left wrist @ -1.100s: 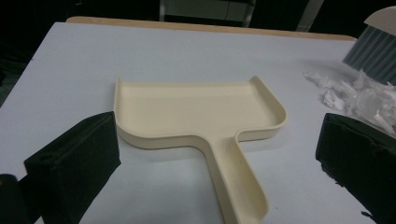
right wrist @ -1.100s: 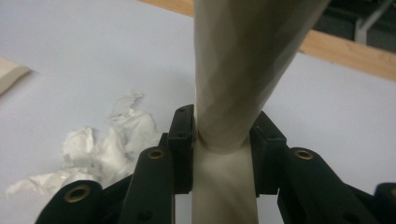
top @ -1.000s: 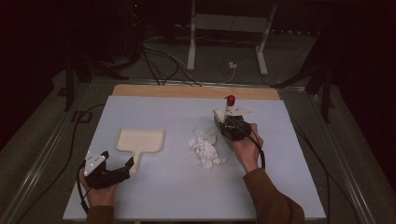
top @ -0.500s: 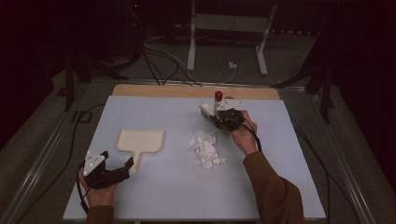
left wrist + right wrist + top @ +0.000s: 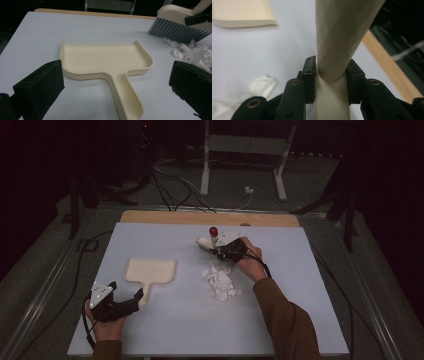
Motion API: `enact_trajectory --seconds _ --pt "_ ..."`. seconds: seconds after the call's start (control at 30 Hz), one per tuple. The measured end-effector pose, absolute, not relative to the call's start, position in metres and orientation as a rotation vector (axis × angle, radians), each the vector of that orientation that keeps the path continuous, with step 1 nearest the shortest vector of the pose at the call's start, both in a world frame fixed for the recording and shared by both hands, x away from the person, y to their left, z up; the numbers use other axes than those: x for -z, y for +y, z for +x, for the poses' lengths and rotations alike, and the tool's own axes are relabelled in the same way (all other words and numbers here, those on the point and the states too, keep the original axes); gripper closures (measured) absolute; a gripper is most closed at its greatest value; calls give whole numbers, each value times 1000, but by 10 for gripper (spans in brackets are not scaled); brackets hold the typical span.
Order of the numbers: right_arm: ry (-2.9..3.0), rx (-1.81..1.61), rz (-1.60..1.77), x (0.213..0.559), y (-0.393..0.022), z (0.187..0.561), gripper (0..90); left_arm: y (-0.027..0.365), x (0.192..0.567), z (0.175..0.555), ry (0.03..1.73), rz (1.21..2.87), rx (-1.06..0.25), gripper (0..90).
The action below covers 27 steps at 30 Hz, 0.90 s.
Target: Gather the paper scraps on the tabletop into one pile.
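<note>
Brush: one, handle clamped in right gripper, at 12 o'clock of single paper-scrap pile. One dustpan on tabletop; left gripper wide, empty. Left gripper view reveals grey bristles.

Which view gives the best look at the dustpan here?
The left gripper view: the dustpan lies whole and close between the open jaws of the left hand-held gripper, rim and handle clear. The high view shows it small, near that hand-held gripper. The right gripper view catches one cream corner.
</note>
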State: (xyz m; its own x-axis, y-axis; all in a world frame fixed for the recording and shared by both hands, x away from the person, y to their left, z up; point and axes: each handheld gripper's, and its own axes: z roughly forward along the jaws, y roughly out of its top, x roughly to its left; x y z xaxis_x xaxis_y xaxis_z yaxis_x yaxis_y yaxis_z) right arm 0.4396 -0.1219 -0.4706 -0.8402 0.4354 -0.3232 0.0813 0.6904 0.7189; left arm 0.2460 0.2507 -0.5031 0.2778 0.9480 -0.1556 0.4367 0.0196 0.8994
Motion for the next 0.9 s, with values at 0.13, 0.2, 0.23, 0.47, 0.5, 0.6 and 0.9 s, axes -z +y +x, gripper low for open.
enact_trajectory --seconds 0.13,0.2,0.23,0.47,0.5,0.6,0.9 --pt "2497 -1015 300 470 -121 434 674 251 503 246 1313 1581 -664 5" --pt "2528 -1049 261 468 -124 430 674 251 503 246 1314 1580 -663 5" --pt "2544 -1066 243 467 -127 428 674 251 503 246 1315 1580 -663 5" --pt "2637 -1087 114 461 -141 414 674 249 504 246 1315 1586 -661 5" --pt "2646 -1090 107 460 -142 413 673 249 504 246 1316 1587 -661 5" --pt "2673 -1102 78 460 -144 410 673 249 504 246 1316 1587 -662 6" --pt "2586 -1150 237 459 -143 419 673 250 504 247 1317 1588 -656 6"
